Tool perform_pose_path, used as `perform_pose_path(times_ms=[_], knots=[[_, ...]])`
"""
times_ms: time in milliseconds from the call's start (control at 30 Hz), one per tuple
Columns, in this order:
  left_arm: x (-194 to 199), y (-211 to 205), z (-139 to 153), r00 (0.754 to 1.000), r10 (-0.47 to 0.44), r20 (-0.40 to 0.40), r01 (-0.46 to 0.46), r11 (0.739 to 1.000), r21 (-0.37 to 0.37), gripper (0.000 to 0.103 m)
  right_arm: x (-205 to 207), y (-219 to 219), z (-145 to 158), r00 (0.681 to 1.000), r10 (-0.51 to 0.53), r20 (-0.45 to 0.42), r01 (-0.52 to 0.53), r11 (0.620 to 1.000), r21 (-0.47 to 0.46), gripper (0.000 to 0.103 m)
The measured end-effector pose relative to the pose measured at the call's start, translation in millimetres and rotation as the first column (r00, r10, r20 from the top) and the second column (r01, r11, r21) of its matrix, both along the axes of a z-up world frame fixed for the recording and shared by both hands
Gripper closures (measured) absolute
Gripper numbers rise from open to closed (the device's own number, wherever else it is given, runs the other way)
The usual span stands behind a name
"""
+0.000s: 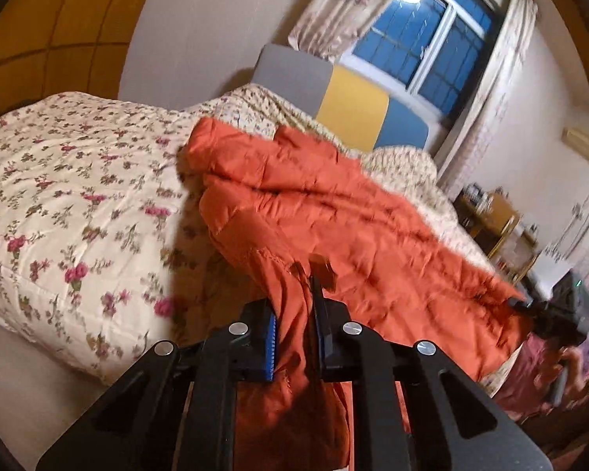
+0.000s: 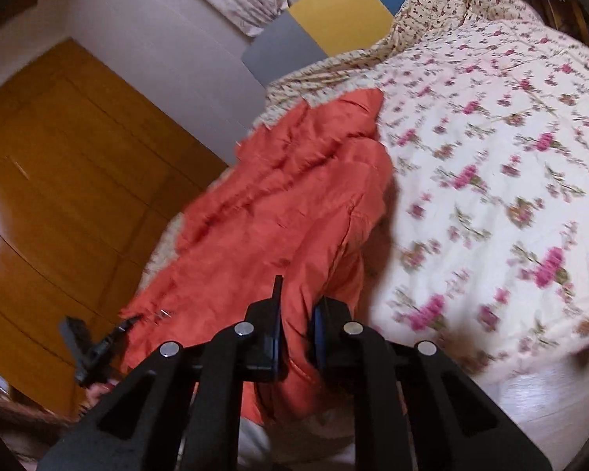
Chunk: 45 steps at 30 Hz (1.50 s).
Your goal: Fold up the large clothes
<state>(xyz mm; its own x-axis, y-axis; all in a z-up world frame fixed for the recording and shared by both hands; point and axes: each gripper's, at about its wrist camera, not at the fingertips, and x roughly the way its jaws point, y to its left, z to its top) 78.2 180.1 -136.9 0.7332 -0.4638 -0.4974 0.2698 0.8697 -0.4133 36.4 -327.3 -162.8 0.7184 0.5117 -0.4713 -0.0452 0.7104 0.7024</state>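
Left gripper (image 1: 294,314) was clamped on a bunched fold of the orange puffer jacket (image 1: 333,212), fabric pinched between the blue pad and the black finger; the fingertips were partly buried in cloth, so the exact contact was hard to read. Right gripper (image 2: 296,314) was likewise pressed together on a gathered edge of the jacket (image 2: 294,196), cloth squeezed between its pads.

From the left wrist view the right gripper (image 1: 557,314) showed at the jacket's far near-edge corner, dark and blurred, its jaws not readable there; a hand (image 1: 569,376) behind it was smeared. From the right wrist view the left gripper (image 2: 90,353) showed at the jacket's opposite corner, small and blurred.

The jacket lay on the floral quilt (image 2: 491,180), its near edge raised by both grippers, the rest draped flat toward the headboard (image 1: 345,102). Its lower part hung behind the gripper bodies and was cut off. Sleeves and collar could not be told apart in the crumpled top.

Beyond the jacket: window (image 1: 432,39) with curtains (image 1: 491,90), wooden wardrobe (image 2: 66,165) beside the bed. Both views were motion-blurred.
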Motion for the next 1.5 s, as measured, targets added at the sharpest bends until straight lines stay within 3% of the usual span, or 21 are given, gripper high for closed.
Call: perform_pose_path(times_ms=[167,267,533,567,600,767,933,1033,1133,1167,1233,1300,1400,1500], knots=[[32.9,11.4,25.1,0.999,0.025,0.029,-0.021,0.991,-0.131,0.088,40.4,-1.2,21.8,0.999,-0.013,0.05,0.01,0.999,0.053,0.091],[56.9,16.4,35.8,0.997,0.067,0.039,-0.059,0.983,-0.172,0.088,62.7,-2.5,32.7,0.998,-0.019,0.067,0.016,0.998,0.056,0.092],[137.8,32.6,39.6,0.986,0.165,-0.022,-0.165,0.953,-0.253,0.088,145.2,-18.9,35.7,0.994,-0.107,-0.004,0.107,0.986,0.126,0.092],[150.3,35.6,38.6,0.981,0.191,-0.032,-0.193,0.948,-0.252,0.099,159.5,-21.6,33.6,0.992,-0.122,-0.02,0.123,0.983,0.134,0.092],[163.4,40.3,36.9,0.976,0.214,-0.051,-0.219,0.941,-0.256,0.102,169.6,-24.1,32.0,0.991,-0.128,-0.031,0.131,0.981,0.141,0.092],[217.7,54.8,17.8,0.947,0.284,-0.147,-0.315,0.911,-0.265,0.102,222.2,-27.7,13.5,0.985,-0.137,-0.1,0.153,0.972,0.177,0.092],[255.9,48.9,-7.2,0.921,0.32,-0.221,-0.38,0.861,-0.337,0.102,274.9,-33.6,-23.8,0.959,-0.211,-0.187,0.253,0.938,0.238,0.092],[275.4,41.9,-14.1,0.898,0.371,-0.237,-0.431,0.851,-0.3,0.102,294.7,-37.1,-40.4,0.936,-0.274,-0.219,0.325,0.912,0.249,0.092],[288.8,45.4,-19.1,0.864,0.446,-0.233,-0.499,0.821,-0.277,0.102,309.2,-42.1,-53.0,0.899,-0.354,-0.259,0.416,0.875,0.248,0.092],[293.5,48.5,-21.0,0.848,0.47,-0.245,-0.524,0.812,-0.258,0.102,312.7,-42.8,-53.4,0.889,-0.376,-0.26,0.435,0.871,0.23,0.087],[295.9,56.2,-23.7,0.826,0.502,-0.255,-0.558,0.793,-0.246,0.102,313.7,-44.0,-49.3,0.896,-0.384,-0.226,0.431,0.874,0.223,0.063],[292.0,67.0,-26.7,0.812,0.522,-0.262,-0.58,0.775,-0.253,0.102,309.9,-45.1,-39.9,0.914,-0.376,-0.152,0.404,0.878,0.256,0.022],[282.9,76.8,-26.8,0.799,0.55,-0.243,-0.598,0.771,-0.22,0.102,291.5,-46.4,-13.2,0.917,-0.4,0.001,0.396,0.907,0.144,0.013],[268.3,83.3,-22.9,0.809,0.56,-0.178,-0.586,0.794,-0.161,0.1,280.3,-46.8,-5.1,0.932,-0.359,0.056,0.36,0.933,0.004,0.002]])
